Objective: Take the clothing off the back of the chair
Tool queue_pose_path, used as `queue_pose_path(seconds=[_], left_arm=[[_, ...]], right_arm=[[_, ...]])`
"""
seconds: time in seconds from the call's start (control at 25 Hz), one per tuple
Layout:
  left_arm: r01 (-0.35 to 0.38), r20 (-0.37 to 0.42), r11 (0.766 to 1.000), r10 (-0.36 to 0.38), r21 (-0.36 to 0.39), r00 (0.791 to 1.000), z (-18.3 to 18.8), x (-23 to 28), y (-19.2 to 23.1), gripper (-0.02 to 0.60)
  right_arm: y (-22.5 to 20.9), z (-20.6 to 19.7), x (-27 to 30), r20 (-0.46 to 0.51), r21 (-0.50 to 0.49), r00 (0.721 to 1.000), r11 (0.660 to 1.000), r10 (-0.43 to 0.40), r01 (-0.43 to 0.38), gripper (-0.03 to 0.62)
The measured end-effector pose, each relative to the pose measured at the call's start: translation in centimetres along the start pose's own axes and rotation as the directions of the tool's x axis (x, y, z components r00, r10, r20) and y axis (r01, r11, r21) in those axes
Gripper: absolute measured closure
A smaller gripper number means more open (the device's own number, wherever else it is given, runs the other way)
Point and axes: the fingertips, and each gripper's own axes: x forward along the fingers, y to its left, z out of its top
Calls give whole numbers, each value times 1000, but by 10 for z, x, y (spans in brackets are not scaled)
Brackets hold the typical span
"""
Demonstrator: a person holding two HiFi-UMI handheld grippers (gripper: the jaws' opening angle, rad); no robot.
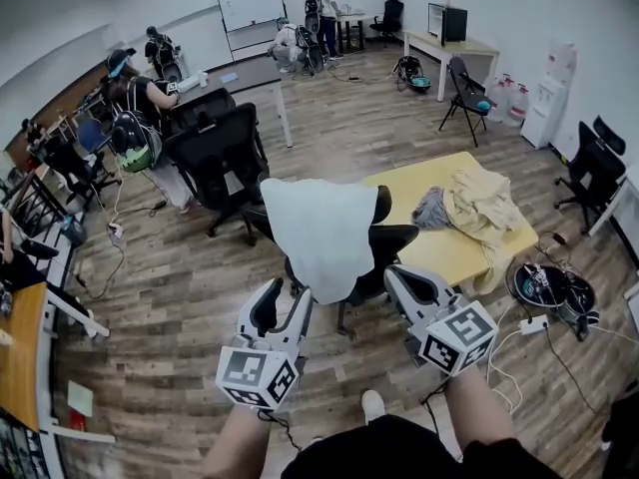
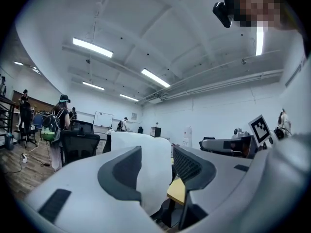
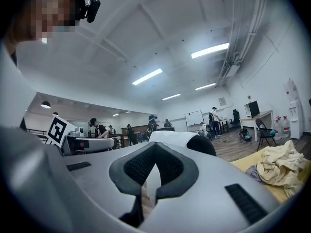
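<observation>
A white garment point(image 1: 319, 233) hangs over the back of a black office chair point(image 1: 389, 242) in the middle of the head view. Both grippers are held level just short of it, apart from the cloth. My left gripper point(image 1: 288, 295) points at the garment's lower left; its jaws stand open with nothing between the pads, and the garment point(image 2: 151, 171) shows through the gap of the left gripper point(image 2: 155, 155). My right gripper point(image 1: 401, 279) sits beside the chair's right side, and in its own view the right gripper's point(image 3: 155, 150) fingertips meet, shut on nothing. The garment point(image 3: 175, 139) lies beyond them.
A yellow table point(image 1: 439, 252) stands right behind the chair with a heap of cream and grey clothes point(image 1: 479, 206). More black chairs point(image 1: 215, 158) and a person with a backpack point(image 1: 130, 118) are at the left. Cables and a round bin point(image 1: 544, 287) lie on the floor at the right.
</observation>
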Motion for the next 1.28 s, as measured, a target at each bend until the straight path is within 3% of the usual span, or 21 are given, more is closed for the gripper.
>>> queue_pose_path(seconds=[0.4,0.96,1.28], left_arm=[[-86,-43,995,88,57,995,-9,79,11,178],[-190,-76,978,197,90,977,-15,167,39,81],[-227,-113,969,237,93,965,-28,203,49,71]], right_arm=[[-58,-7,26,-15,34,999,998,48,-47,580],[-117,-19,57,-46,84,995,993,84,-80,580],[-154,-24,55,-50,108,997,993,61,-56,580]])
